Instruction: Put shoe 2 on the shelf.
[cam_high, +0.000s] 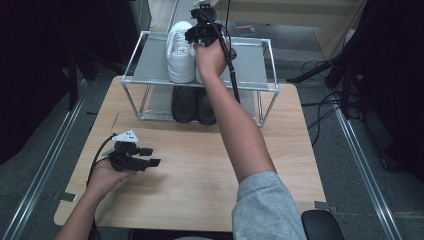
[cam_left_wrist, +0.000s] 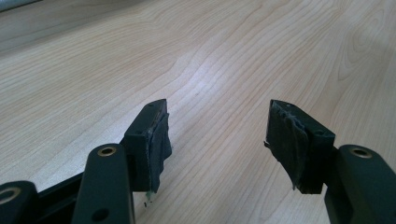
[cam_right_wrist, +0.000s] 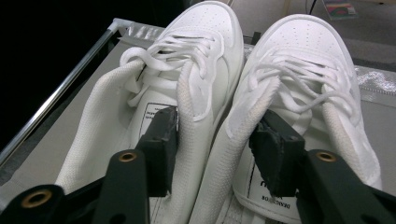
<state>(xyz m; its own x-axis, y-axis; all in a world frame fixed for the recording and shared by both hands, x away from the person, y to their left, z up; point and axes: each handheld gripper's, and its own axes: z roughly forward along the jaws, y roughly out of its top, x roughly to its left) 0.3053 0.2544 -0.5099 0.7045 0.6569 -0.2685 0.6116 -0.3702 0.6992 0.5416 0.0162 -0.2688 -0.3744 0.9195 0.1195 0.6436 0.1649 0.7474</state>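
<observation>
The right gripper (cam_right_wrist: 212, 149) is releasing the white sneakers (cam_right_wrist: 261, 93), which are sitting side by side on the rack (cam_high: 250, 65) top shelf; its jaws are standing apart inside their collars. Next: withdrawing upward, clear. The left gripper (cam_left_wrist: 217, 140) is idling in front of the rack, jaws apart, empty.

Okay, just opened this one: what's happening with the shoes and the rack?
A person works two hand-held grippers at a light wooden table. The right hand-held gripper reaches over the top shelf of a metal-framed shoe rack, one jaw inside each shoe of a pair of white lace-up sneakers, straddling their adjoining collars; the pads look clear of the fabric. A pair of black shoes sits on the lower shelf. The left hand-held gripper rests open near the tabletop, holding nothing.
</observation>
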